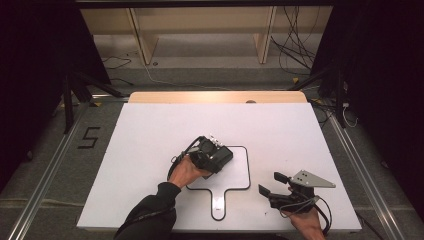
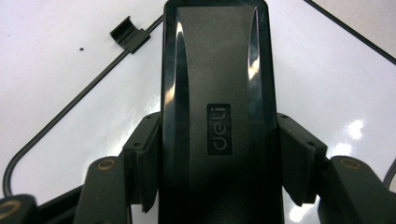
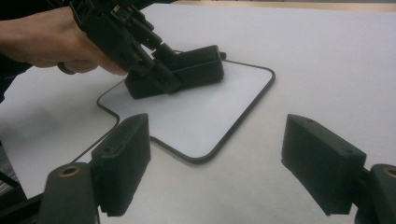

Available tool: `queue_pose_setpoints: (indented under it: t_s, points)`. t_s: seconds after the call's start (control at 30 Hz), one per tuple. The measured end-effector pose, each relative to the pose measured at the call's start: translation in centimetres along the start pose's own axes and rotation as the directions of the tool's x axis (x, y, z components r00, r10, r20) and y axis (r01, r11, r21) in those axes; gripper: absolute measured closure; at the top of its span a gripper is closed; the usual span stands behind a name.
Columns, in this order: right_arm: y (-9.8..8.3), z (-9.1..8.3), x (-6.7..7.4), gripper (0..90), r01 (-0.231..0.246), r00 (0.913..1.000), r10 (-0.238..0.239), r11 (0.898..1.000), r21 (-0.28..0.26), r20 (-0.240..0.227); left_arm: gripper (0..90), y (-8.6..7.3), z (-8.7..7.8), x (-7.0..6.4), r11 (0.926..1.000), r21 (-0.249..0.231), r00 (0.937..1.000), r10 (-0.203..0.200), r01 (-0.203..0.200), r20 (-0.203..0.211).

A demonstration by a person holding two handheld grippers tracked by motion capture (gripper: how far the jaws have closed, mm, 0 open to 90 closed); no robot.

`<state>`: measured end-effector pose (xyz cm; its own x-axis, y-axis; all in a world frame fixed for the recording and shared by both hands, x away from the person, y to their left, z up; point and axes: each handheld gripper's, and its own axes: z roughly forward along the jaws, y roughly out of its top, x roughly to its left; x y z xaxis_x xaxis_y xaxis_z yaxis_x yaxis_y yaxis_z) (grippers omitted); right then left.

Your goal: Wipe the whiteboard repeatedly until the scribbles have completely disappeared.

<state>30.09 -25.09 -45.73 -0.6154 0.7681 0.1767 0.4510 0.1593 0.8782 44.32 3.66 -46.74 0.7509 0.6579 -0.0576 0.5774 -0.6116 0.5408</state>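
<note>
High view: the left tongs (image 1: 218, 156) clench a black stapler (image 1: 223, 154) over a white board (image 1: 240, 175) with a black rim, lying on the surface (image 1: 150, 130); the right tongs (image 1: 273, 184) rest released, well apart to the side.

Left gripper view: the stapler (image 2: 217, 93) runs straight out between the tongs (image 2: 219, 161), its long axis along theirs, label up, pads pressing both flanks, likely for steady placing.

Right gripper view: the stapler (image 3: 187, 70) sits beyond the spread right tongs (image 3: 224, 163), tilted, far end touching the board (image 3: 205, 116).
</note>
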Motion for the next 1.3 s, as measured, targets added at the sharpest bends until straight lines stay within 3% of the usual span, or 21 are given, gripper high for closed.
queue_pose_setpoints:
  t_s: [0.63,0.83,1.03,1.3]
  points:
    - [0.0,0.0,-0.1,24.5,-0.003,1.0000,0.003,1.000,-0.003,0.002,40.2,0.3,-2.1,1.7,0.9977,-0.048,0.9988,-0.047,0.047,0.012]
    - [0.0,0.0,-0.2,24.5,-0.004,1.0000,0.004,1.000,-0.003,0.002,40.2,0.4,-2.4,1.9,0.9979,-0.041,0.9987,-0.050,0.051,0.013]
    - [0.0,0.0,-0.2,24.5,-0.005,1.0000,0.005,1.000,-0.004,0.003,40.2,0.8,-3.2,2.5,0.9969,-0.052,0.9983,-0.058,0.058,-0.002]
    - [0.0,0.0,-0.2,24.5,-0.008,1.0000,0.008,1.000,-0.007,0.002,40.1,1.9,-4.2,4.3,0.9933,-0.078,0.9948,-0.089,0.085,-0.049]
